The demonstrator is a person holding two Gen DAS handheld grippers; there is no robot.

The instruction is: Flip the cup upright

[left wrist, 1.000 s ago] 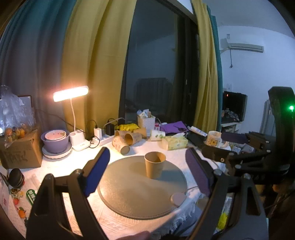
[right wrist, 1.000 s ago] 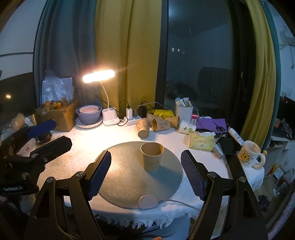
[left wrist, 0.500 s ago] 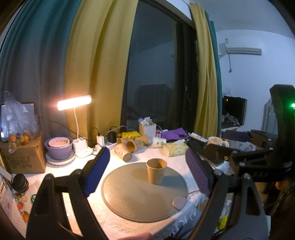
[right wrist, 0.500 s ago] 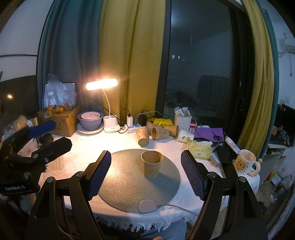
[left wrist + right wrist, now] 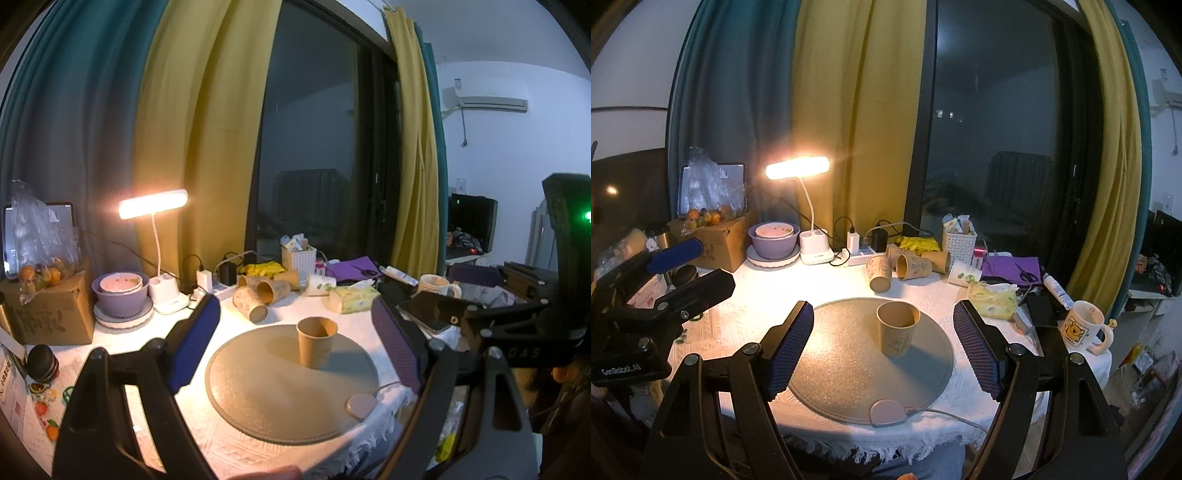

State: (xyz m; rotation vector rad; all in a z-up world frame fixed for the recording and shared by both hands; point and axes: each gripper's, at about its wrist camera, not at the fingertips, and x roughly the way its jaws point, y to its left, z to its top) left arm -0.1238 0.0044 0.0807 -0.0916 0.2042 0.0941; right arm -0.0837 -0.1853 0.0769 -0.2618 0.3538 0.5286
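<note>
Ahead of both spread, empty grippers, left gripper [image 5: 291,339] and right gripper [image 5: 884,343] pulling back, the paper cup [image 5: 897,334] stands upright — flip done.

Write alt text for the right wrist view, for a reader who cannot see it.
A brown paper cup stands upright, mouth up, on a round grey mat on a white-clothed table, framed between the open, empty right tongs. Behind it lie tipped paper cups, with a lit desk lamp and curtained dark window beyond; the left tongs show at the left edge.
</note>
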